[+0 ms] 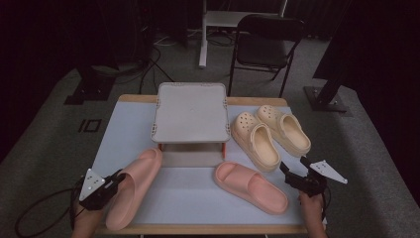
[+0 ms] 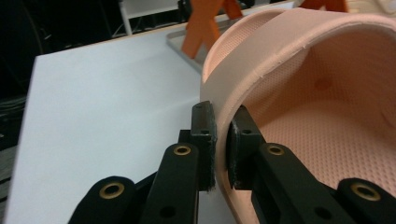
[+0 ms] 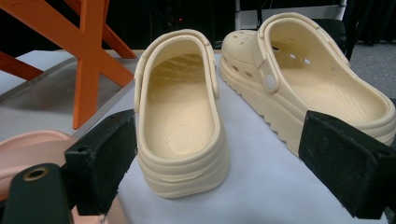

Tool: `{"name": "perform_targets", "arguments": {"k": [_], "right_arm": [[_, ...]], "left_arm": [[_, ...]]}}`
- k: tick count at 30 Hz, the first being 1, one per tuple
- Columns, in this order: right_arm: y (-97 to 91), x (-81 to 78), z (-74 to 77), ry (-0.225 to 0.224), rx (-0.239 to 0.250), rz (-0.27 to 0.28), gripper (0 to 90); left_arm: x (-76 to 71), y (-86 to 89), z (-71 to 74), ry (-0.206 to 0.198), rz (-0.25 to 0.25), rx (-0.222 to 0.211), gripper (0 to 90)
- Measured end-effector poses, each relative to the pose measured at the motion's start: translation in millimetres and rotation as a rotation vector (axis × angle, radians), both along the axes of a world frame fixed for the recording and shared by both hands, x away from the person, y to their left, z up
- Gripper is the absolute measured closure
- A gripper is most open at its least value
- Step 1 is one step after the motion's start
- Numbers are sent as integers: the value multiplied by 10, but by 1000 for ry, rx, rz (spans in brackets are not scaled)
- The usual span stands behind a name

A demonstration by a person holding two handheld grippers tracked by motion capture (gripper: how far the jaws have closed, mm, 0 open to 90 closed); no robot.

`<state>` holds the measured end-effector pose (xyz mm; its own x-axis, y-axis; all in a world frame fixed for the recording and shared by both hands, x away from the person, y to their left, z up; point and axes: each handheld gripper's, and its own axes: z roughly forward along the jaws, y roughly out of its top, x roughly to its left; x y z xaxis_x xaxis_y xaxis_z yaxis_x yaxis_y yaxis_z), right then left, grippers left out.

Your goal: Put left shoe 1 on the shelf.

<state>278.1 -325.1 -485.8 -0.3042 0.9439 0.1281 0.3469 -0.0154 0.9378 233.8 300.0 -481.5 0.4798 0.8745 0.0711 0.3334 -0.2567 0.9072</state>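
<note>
Left gripper [image 1: 115, 179] clamped on the side wall of a pink slide [image 1: 132, 186] at the table's [image 1: 119, 134] near left edge.
Its pads pinched the rim [image 2: 223, 140]; the right gripper [image 1: 288, 171] stood wide, empty, facing two cream clogs [image 3: 187, 116]; a second pink slide [image 1: 250, 187] lay between; a grey rack [image 1: 190, 113] stood farther back.

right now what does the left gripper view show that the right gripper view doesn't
Left gripper view alone: the left gripper shut on the side wall of a pink slide, one of its fingers outside the wall and the other inside.

Right gripper view alone: two cream clogs, the near clog and the far clog, standing between the open right gripper's fingers.

Both: the white table top and the rack's orange legs.
</note>
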Motion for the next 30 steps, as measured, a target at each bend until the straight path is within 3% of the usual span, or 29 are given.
{"name": "perform_targets", "arguments": {"k": [9, 18, 30], "right_arm": [[42, 34, -10, 3, -35, -8, 112], [52, 46, -16, 11, -32, -6, 112], [52, 63, -26, 15, -20, 1, 112]], "left_arm": [[48, -226, -8, 0, -36, 24, 832], [162, -437, -41, -3, -46, 52, 832], [289, -720, -71, -19, -17, 90, 831]]}}
